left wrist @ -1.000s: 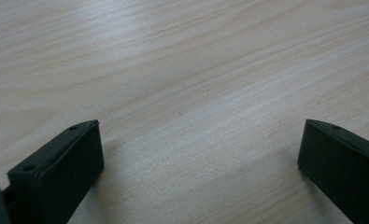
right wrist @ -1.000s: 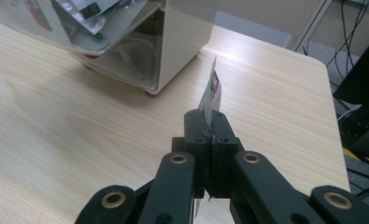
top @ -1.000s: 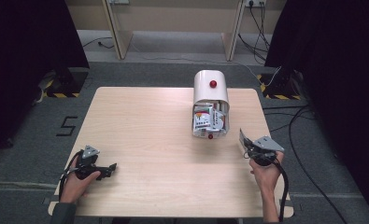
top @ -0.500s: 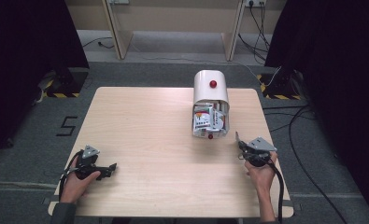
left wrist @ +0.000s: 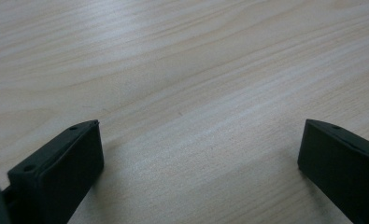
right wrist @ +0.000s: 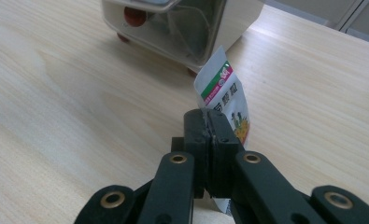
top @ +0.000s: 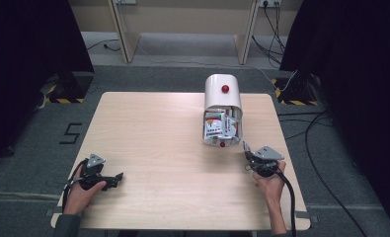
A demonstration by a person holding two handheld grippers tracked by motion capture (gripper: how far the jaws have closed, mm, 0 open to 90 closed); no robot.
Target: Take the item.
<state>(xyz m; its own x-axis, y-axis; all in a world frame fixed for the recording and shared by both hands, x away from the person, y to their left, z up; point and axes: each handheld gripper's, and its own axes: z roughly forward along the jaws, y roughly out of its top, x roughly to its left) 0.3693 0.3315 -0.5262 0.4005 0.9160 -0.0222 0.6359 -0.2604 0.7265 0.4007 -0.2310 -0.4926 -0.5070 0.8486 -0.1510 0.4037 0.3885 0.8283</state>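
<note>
A white dispenser [top: 222,96] with a red knob stands at the table's far right, its clear front bin [top: 221,129] packed with several printed packets. In the right gripper view, my right gripper [right wrist: 209,122] is shut on one white packet [right wrist: 225,88] with a green and red stripe, held upright just in front of the dispenser [right wrist: 182,28]. In the high view the right gripper [top: 247,149] sits just right of the bin's front. My left gripper [top: 116,177] rests on the table near the front left corner, jaws wide apart [left wrist: 198,135] over bare wood.
The light wooden table [top: 153,148] stands on grey carpet. Cables [top: 316,148] trail over the floor to the right, and black curtains hang on both sides. A black cable runs from the right gripper along the person's forearm [top: 276,207].
The right hand has shifted a little left and toward the table's near edge, still shut on the packet. The left hand has not moved.
</note>
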